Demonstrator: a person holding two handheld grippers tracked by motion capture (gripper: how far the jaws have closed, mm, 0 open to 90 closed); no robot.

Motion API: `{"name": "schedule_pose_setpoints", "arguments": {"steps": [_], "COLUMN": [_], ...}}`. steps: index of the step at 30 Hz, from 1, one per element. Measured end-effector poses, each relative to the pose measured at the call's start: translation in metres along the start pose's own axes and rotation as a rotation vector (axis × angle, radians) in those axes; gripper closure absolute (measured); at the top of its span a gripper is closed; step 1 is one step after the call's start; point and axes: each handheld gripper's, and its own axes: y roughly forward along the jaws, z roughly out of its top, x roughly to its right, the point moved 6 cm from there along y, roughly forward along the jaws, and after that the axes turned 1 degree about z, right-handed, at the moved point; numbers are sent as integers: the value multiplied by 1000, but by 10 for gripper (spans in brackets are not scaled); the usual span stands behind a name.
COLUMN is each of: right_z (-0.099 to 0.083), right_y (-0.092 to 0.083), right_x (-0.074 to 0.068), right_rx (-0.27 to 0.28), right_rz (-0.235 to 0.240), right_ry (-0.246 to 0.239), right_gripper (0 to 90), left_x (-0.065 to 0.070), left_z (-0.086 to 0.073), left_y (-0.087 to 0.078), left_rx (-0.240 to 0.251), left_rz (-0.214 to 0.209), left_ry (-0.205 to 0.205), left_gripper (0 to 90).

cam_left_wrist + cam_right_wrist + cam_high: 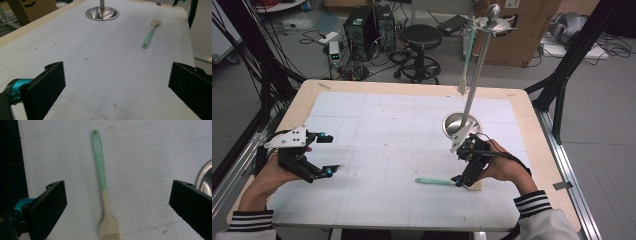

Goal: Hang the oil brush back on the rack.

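Observation:
A basting brush (pixel 435 181) with a mint-green handle and cream bristle head lies flat on the white gridded mat (pixel 377 150), right of centre near the front. My right gripper (pixel 460 165) hovers open just above the brush's head end, handle pointing away to the left. In the right gripper view the brush (pixel 102 182) lies lengthwise between the wide-apart jaws of the right gripper (pixel 117 207), touching neither. My left gripper (pixel 329 155) stands open at the left side of the mat with nothing in it. In its own view the left gripper (pixel 117 92) faces the distant brush (pixel 149 35).
A metal utensil stand (pixel 461 125) with a round dish base and tall pole rises behind the right gripper; a pale utensil (pixel 466 60) hangs from its top. Its base (pixel 102 13) shows far off. Beyond the table (pixel 302 100) are a stool, computers and cardboard boxes.

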Motion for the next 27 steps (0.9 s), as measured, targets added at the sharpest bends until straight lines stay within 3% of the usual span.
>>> {"name": "schedule_pose_setpoints", "arguments": {"steps": [17, 24, 27], "right_z": [-9, -12, -15], "right_y": [35, 44, 49], "right_x": [-3, -7, -9], "right_rx": [-65, -94, -107], "right_rz": [43, 36, 43], "right_ry": [-5, -15, -16], "right_gripper": [1, 2, 38], "left_x": [-1, -1, -1], "left_z": [-2, -1, -2], "left_y": [1, 1, 2], "left_rx": [4, 5, 1], "left_rz": [-3, -3, -3], "left_ry": [-12, -13, -11], "left_gripper": [17, 16, 16]}}
